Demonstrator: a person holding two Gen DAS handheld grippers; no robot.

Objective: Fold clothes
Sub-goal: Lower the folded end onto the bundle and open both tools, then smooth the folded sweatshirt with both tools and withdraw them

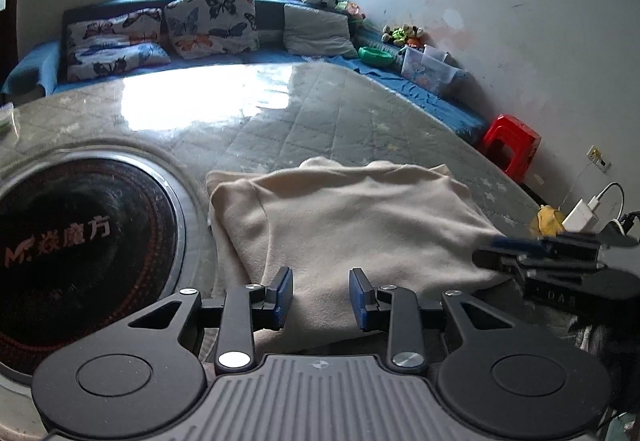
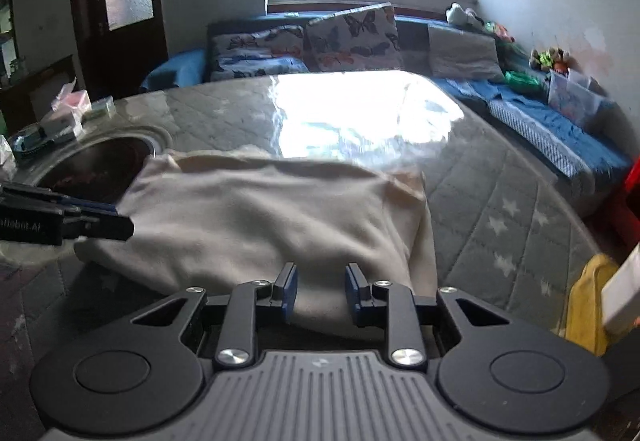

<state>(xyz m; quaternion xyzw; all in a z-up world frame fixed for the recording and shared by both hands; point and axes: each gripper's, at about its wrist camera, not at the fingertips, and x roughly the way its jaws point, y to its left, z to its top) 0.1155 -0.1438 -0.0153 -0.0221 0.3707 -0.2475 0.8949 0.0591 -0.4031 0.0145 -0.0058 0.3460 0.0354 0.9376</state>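
Observation:
A cream garment (image 1: 352,225) lies folded into a rough rectangle on the quilted grey table top (image 1: 320,113). My left gripper (image 1: 321,297) stands open over the garment's near edge, with cloth showing in the gap and nothing pinched. The right gripper (image 1: 482,256) comes in from the right at the garment's near right corner. In the right wrist view the same cream garment (image 2: 260,213) fills the middle. There my right gripper (image 2: 322,291) is open above its near edge. The left gripper (image 2: 126,227) reaches in from the left at the garment's near left corner.
A round black cooktop (image 1: 80,241) is set into the table left of the garment. A yellow thing (image 1: 546,223) and a white charger (image 1: 580,217) sit at the table's right edge. Small boxes (image 2: 68,113) crowd the far left. A sofa with butterfly cushions (image 1: 212,21) and a red stool (image 1: 510,145) stand beyond.

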